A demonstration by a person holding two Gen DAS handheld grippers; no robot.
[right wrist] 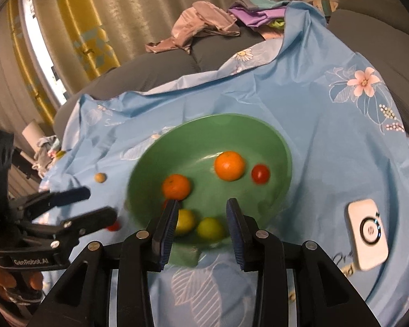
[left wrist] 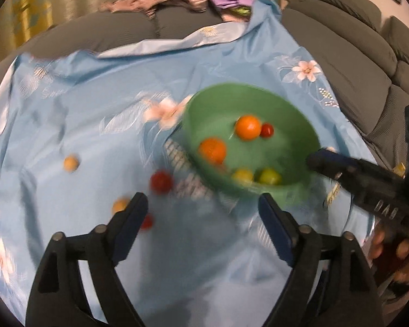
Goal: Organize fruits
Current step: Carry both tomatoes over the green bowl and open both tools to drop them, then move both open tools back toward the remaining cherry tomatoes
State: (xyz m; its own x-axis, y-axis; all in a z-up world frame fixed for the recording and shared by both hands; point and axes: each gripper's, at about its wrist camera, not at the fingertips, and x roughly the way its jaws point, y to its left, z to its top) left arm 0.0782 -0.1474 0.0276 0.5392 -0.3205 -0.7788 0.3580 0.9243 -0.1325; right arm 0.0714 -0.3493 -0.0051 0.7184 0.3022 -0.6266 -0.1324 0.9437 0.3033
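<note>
A green bowl [left wrist: 212, 103] [right wrist: 177, 147] sits on a blue flowered cloth. It holds two oranges [left wrist: 248, 127] [right wrist: 229, 165], a red tomato [left wrist: 267, 130] [right wrist: 260, 173] and two yellow-green fruits [left wrist: 270, 176] [right wrist: 210, 228]. Loose on the cloth left of the bowl lie a red tomato [left wrist: 161, 182], two small yellow fruits [left wrist: 71, 163] [left wrist: 120, 205] and a small red fruit [left wrist: 147, 221]. My left gripper [left wrist: 201, 204] [right wrist: 95, 204] is open and empty above the cloth near the loose fruits. My right gripper [right wrist: 201, 207] [left wrist: 313, 158] is open and empty at the bowl's near rim.
A white device [right wrist: 368, 234] lies on the cloth right of the bowl. The cloth [left wrist: 95, 95] covers a grey sofa [left wrist: 354, 62]. Crumpled clothes [right wrist: 204, 24] lie at the far edge. Curtains [right wrist: 68, 27] hang behind.
</note>
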